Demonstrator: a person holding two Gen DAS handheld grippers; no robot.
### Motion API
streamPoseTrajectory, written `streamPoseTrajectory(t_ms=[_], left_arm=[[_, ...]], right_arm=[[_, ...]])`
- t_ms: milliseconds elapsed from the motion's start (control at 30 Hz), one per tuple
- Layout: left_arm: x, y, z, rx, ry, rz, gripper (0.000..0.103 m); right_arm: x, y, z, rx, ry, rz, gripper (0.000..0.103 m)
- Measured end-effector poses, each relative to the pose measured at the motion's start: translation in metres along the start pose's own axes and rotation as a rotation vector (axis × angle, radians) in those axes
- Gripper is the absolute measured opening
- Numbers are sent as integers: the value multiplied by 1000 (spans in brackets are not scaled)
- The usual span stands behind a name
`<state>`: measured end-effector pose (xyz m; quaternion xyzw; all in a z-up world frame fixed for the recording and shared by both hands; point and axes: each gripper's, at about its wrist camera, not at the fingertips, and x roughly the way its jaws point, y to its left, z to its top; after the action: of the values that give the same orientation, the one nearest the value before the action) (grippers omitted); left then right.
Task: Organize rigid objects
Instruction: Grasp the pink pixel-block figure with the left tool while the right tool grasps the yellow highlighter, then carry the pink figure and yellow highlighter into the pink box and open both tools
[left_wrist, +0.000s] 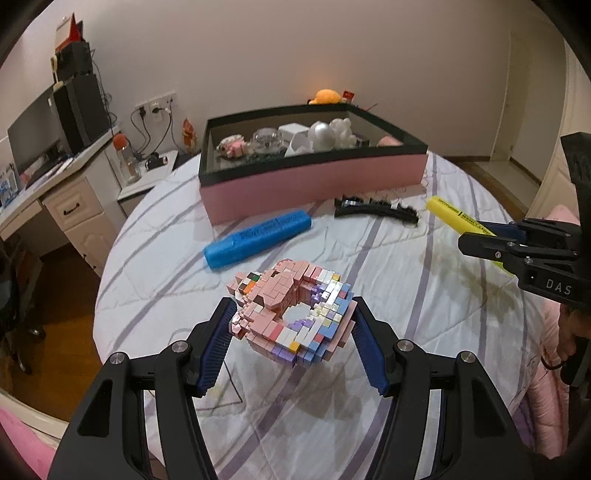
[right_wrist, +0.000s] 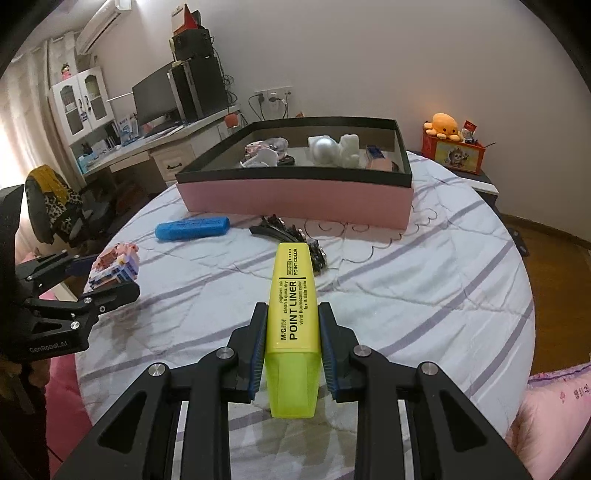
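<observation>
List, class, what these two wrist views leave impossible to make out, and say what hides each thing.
- Floor of the pink box, left wrist view: its near wall hides it.
- Yellow highlighter cap end, left wrist view: the right gripper covers it.
- Block model, right wrist view: partly behind the left gripper.
- Blue highlighter lettering, right wrist view: too small.

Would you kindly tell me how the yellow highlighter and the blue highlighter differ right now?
The yellow highlighter is clamped in the right gripper above the bedcover; the blue highlighter lies loose on it. The yellow one points toward the pink box; the blue one lies roughly along the box's front. Both are chunky markers of similar shape, and neither is in the box.
</observation>
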<state>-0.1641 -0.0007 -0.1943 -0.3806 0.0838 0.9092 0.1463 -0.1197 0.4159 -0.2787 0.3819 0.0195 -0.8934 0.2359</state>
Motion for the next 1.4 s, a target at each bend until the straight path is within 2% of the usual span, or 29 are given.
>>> streamPoseTrajectory(t_ms=[433, 600, 733, 867, 1067, 1200, 1300, 1400], left_arm=[[-14, -4, 57, 64, -86, -15, 63], [-16, 2, 87, 84, -123, -77, 63], [-9, 15, 116, 88, -142, -80, 63], [11, 30, 139, 81, -124, -51, 63], [59, 52, 160, 45, -60, -73, 63], [91, 60, 160, 22, 2, -71, 63], [109, 61, 158, 19, 46, -72, 63], [118, 59, 156, 25, 63, -83, 63]], right_arm=[[-12, -2, 42, -58, -51, -8, 27], [-18, -5, 67, -100, -82, -28, 27], [-21, -10, 91, -141, -100, -56, 27], [-15, -21, 116, -153, -108, -78, 27], [20, -38, 147, -152, -59, -102, 27], [50, -42, 157, -164, 3, -92, 27], [70, -36, 157, -188, 50, -51, 27], [91, -30, 156, -206, 98, -32, 27]])
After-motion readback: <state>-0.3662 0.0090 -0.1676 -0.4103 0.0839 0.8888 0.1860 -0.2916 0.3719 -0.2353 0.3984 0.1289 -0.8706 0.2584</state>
